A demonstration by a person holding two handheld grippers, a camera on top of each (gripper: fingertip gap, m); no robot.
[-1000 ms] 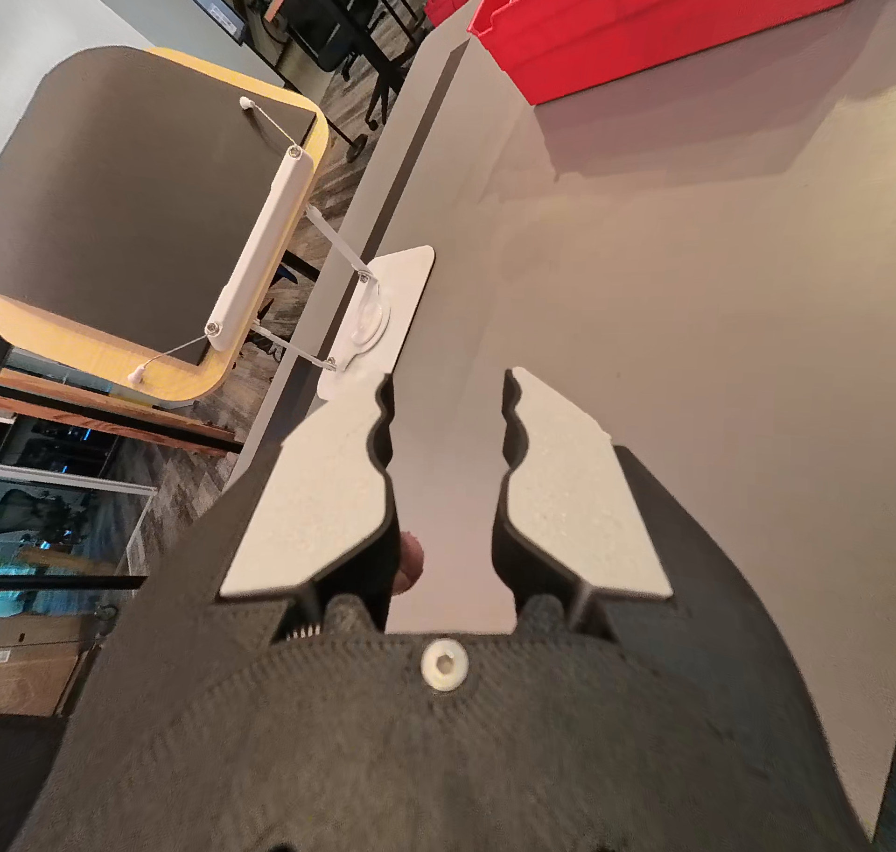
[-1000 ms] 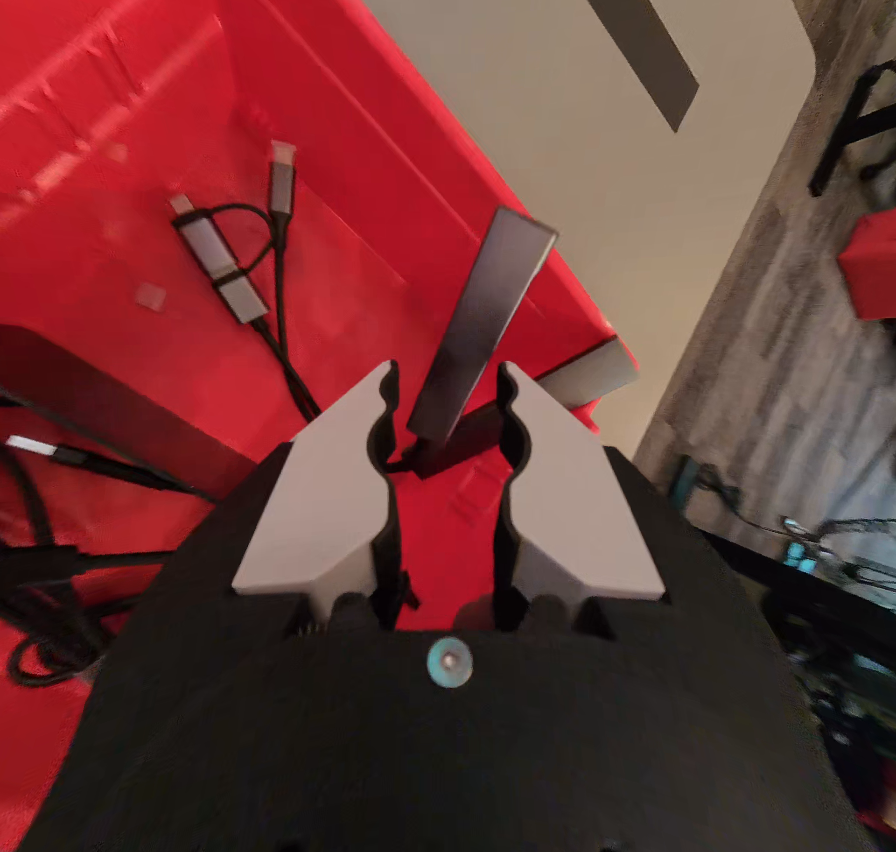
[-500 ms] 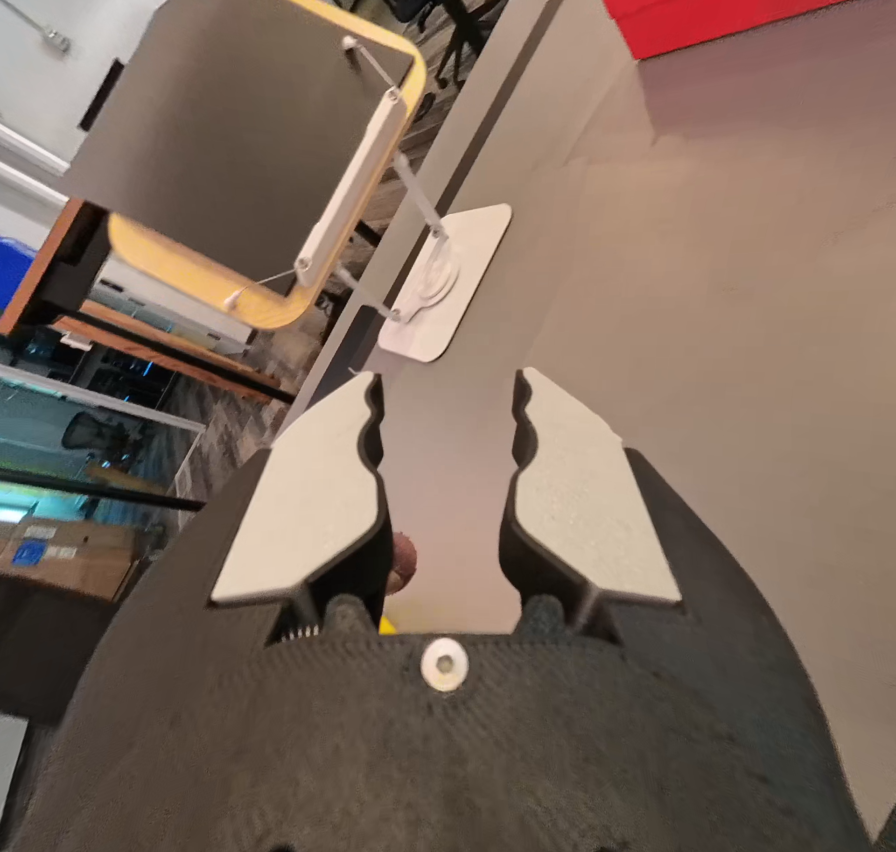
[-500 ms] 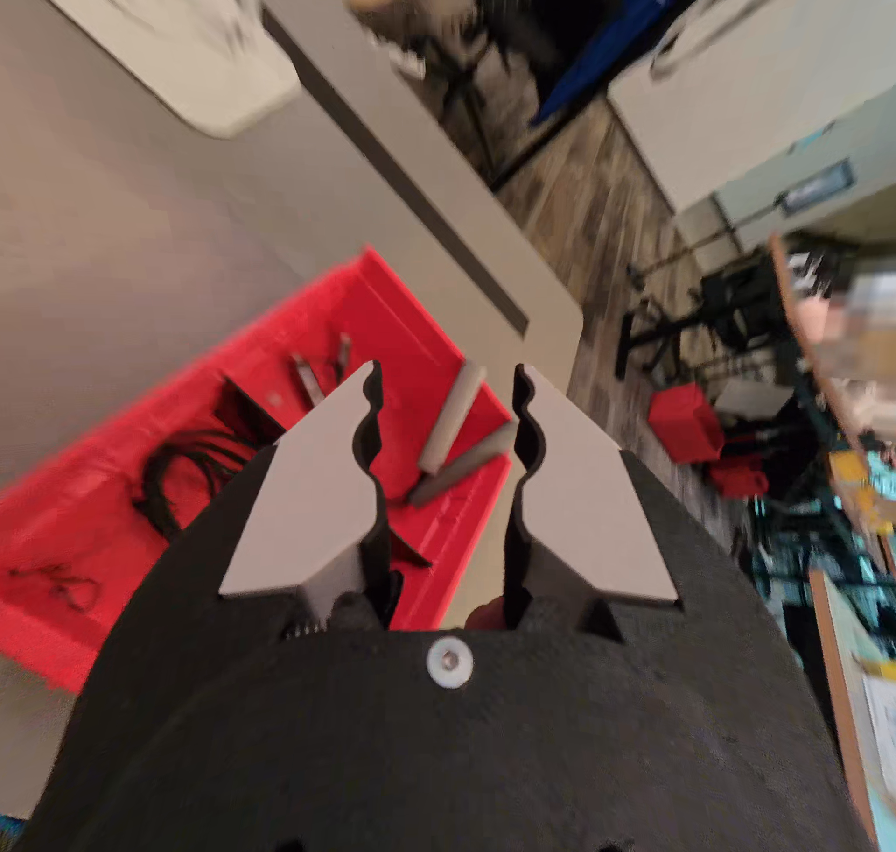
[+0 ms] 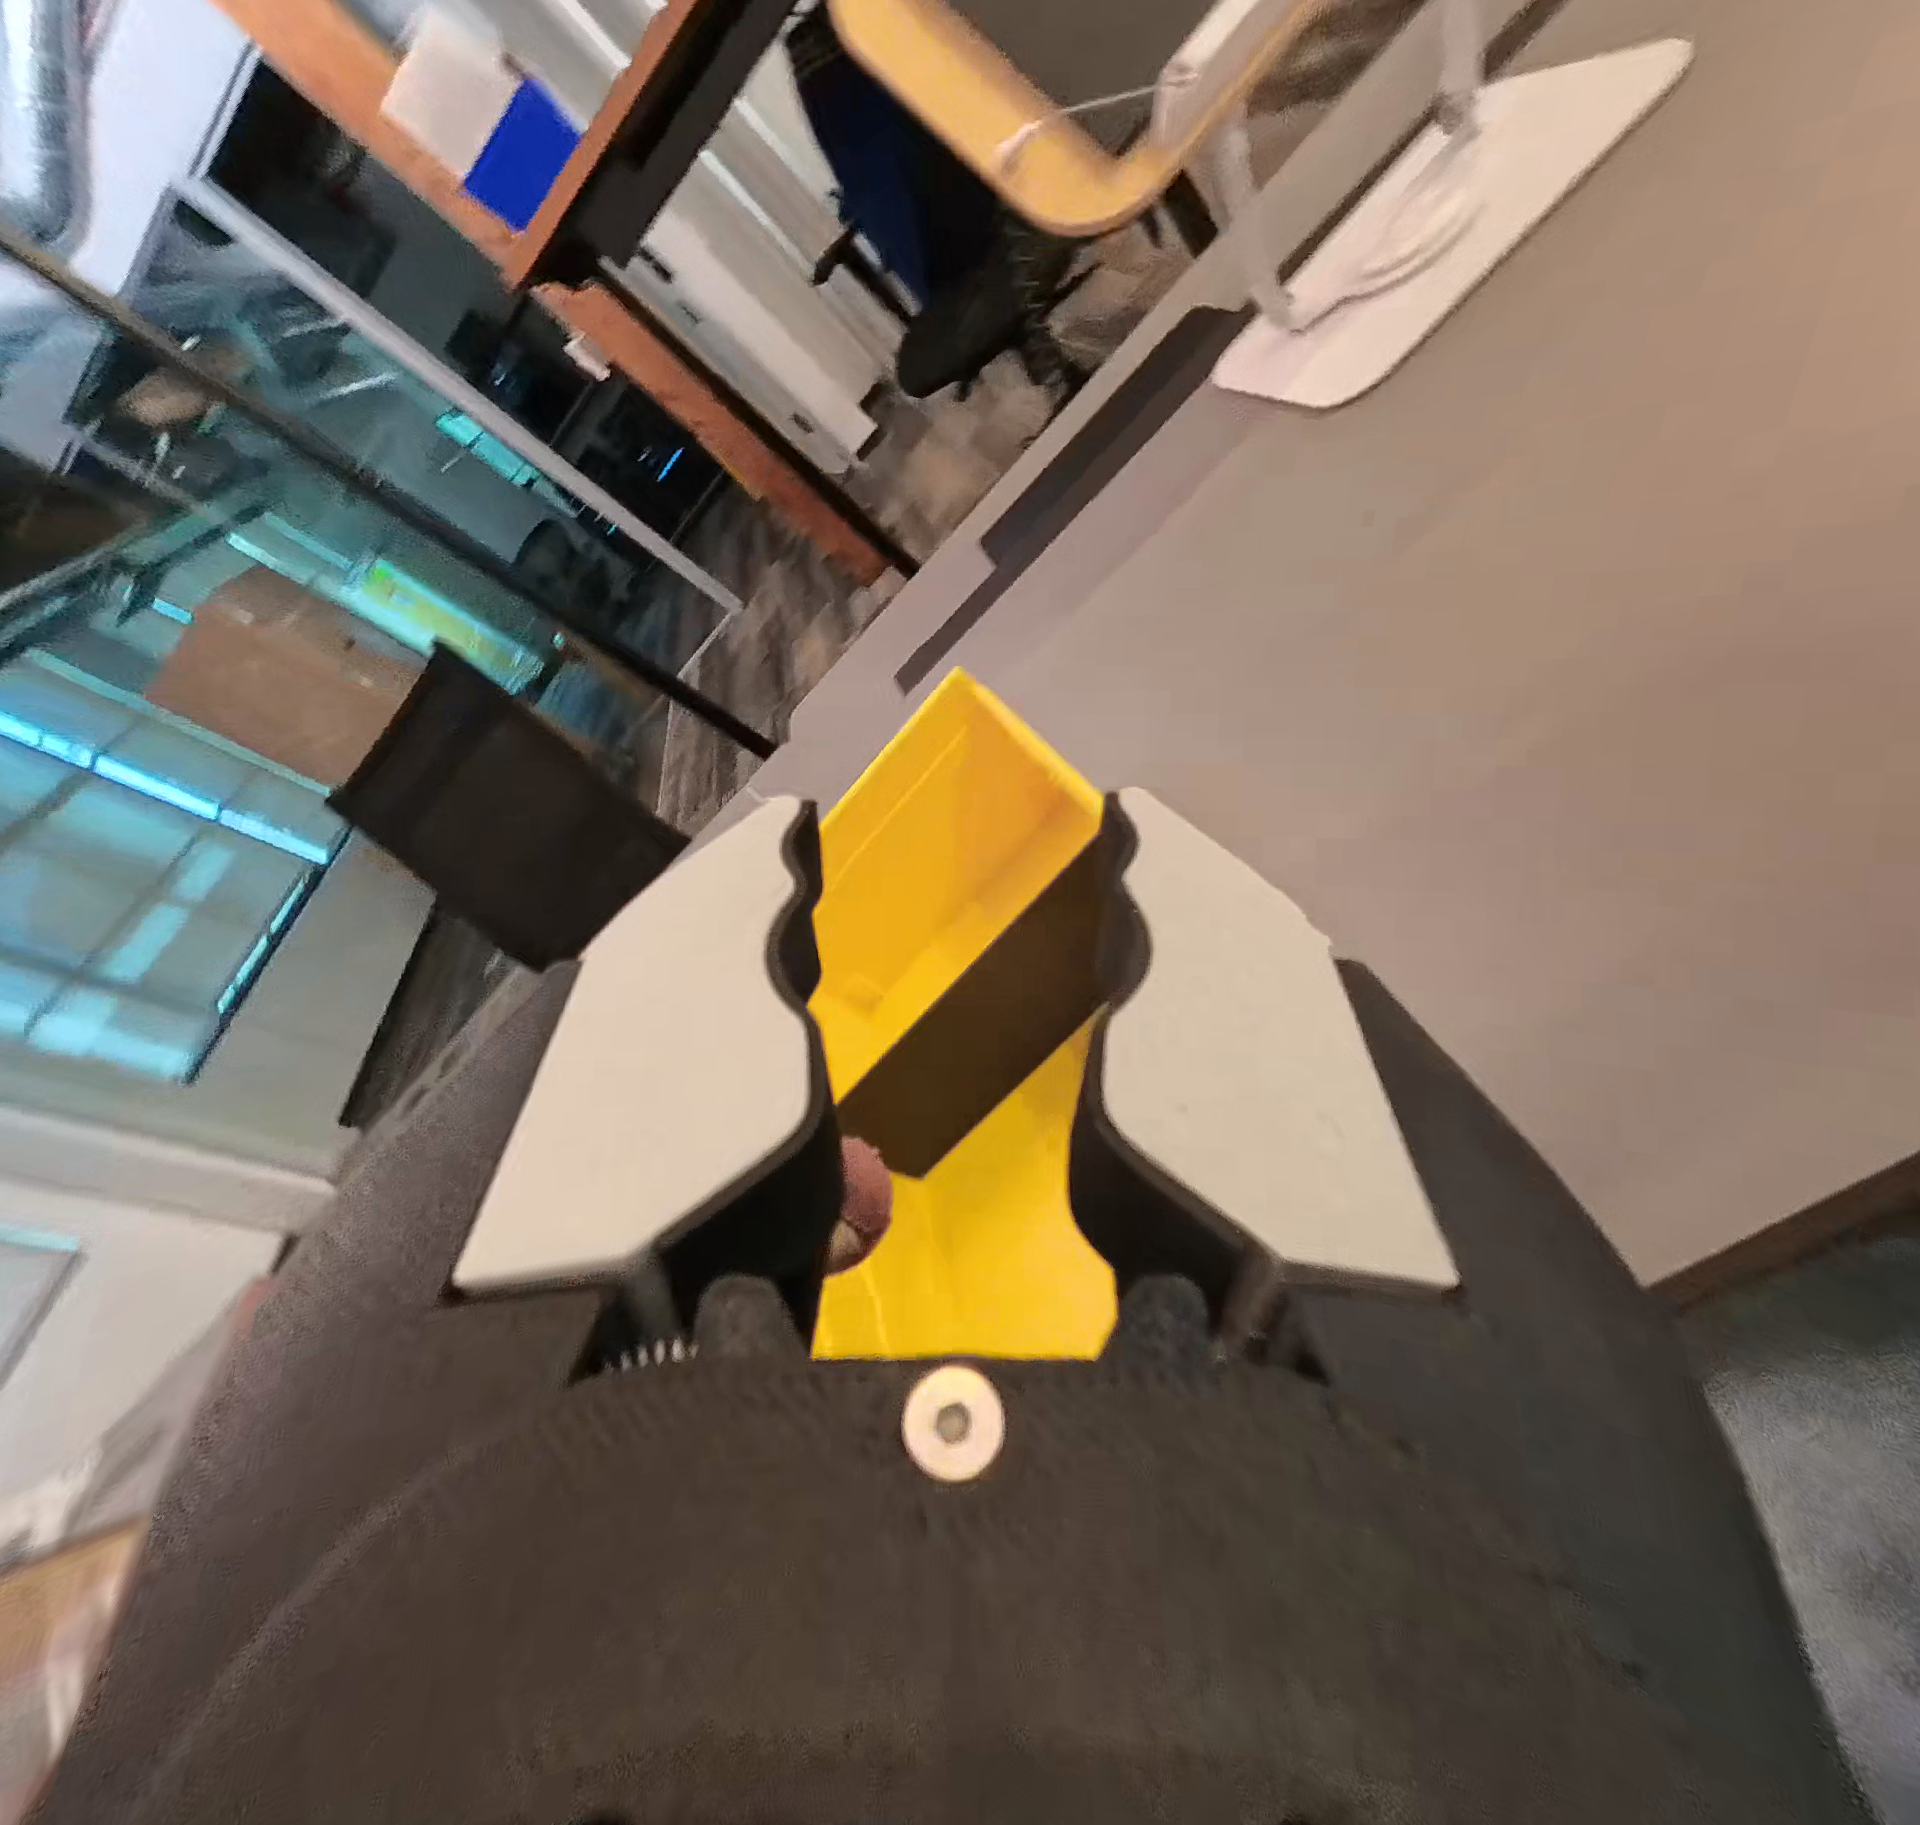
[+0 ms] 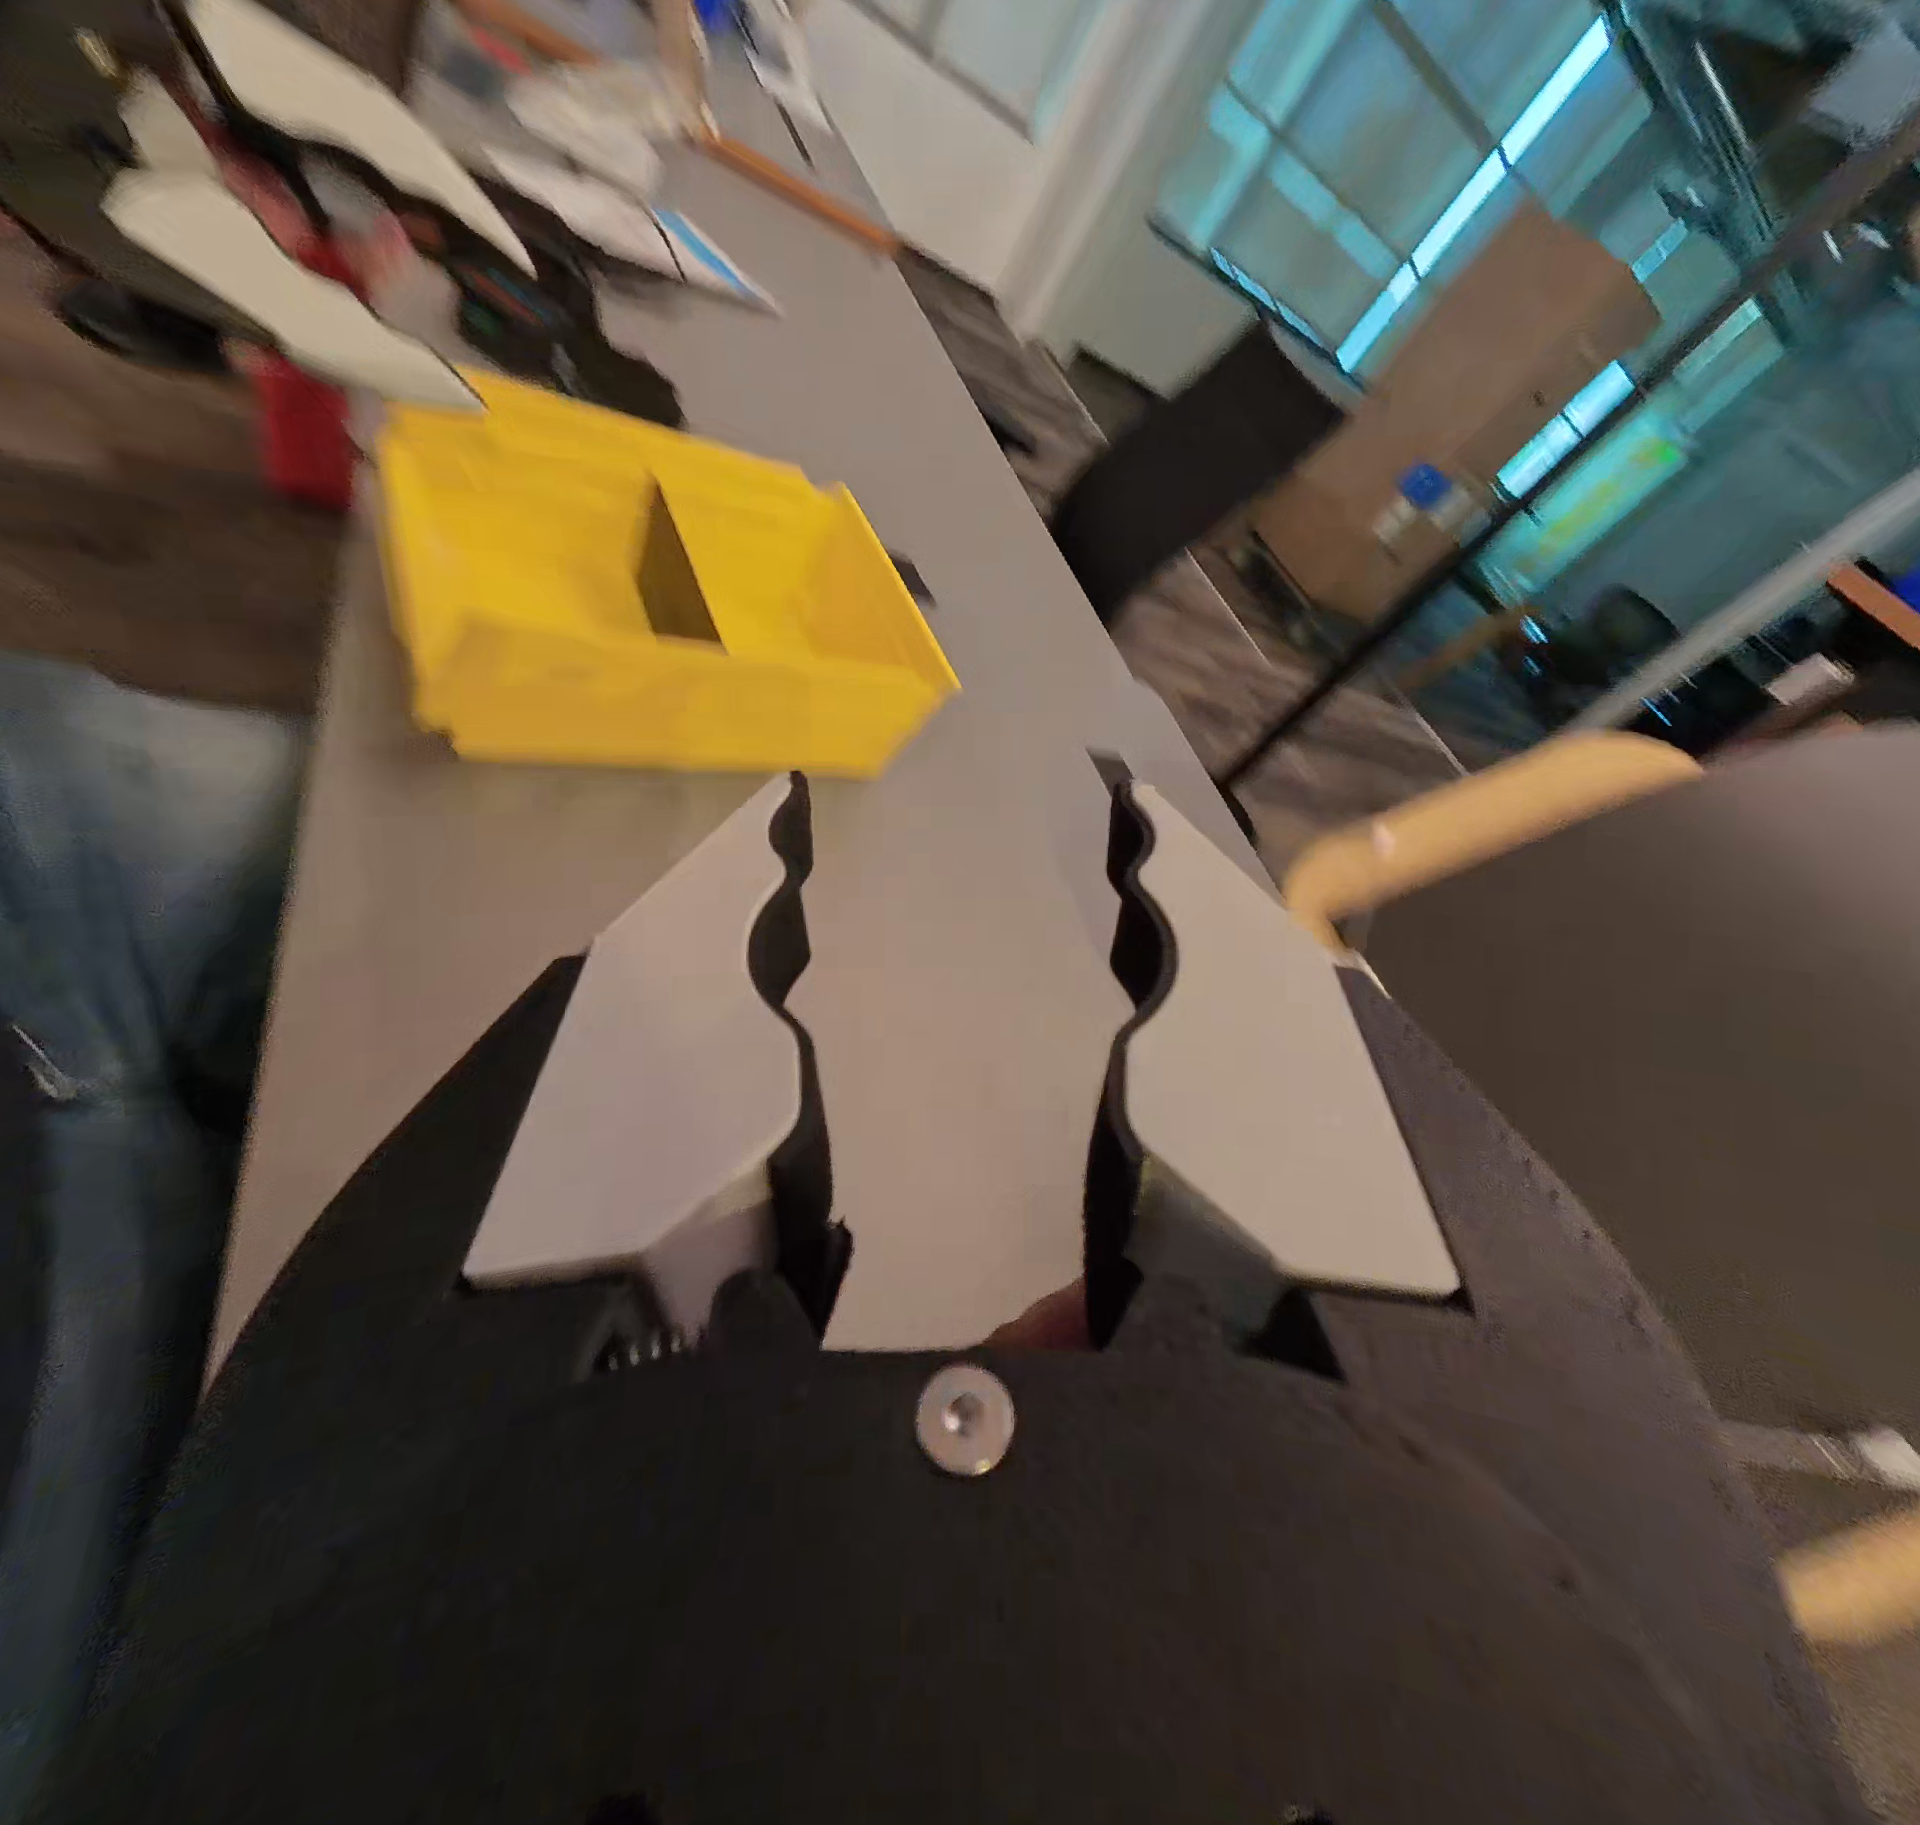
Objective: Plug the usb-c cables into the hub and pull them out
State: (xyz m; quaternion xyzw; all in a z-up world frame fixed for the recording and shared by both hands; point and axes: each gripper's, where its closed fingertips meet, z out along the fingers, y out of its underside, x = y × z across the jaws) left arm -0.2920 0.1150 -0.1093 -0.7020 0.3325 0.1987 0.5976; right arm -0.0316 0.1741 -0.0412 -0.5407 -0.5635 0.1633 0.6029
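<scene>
Both grippers are hanging above the grey table [image 6: 935,944] with nothing between their fingers. The left gripper [image 5: 961,840] is standing with its jaws apart, looking down into a yellow bin [image 5: 935,840] that sits near the table's edge; a black divider [image 5: 966,1027] is crossing the bin's floor, and what shows between the fingers holds nothing else. The right gripper [image 6: 951,799] is likewise standing with its jaws apart over bare tabletop, with the same yellow bin [image 6: 582,653] lying ahead and to its left. The left gripper [image 6: 281,196] is appearing far off in that view, above the bin, heavily blurred. A white stand base [image 5: 1455,217] is resting on the table beyond the bin, and a tan-edged board [image 6: 1558,840] is showing at the right gripper's side. Neither the usb-c cables nor the hub are appearing in either view, so their position cannot be told from here; the plugging is judged not yet under way, with a pick-up yet to come. As to handling, such cables are judged light and limp along their length, with only the plug housing stiff enough to steer; the hold belongs on that housing, close behind the metal tip, squared to the fingers so it cannot swivel. The hub is judged a small, light, smooth-sided bar, liable to slide under insertion force, and is calling for the other gripper to pin it across its long sides, clear of the ports.
</scene>
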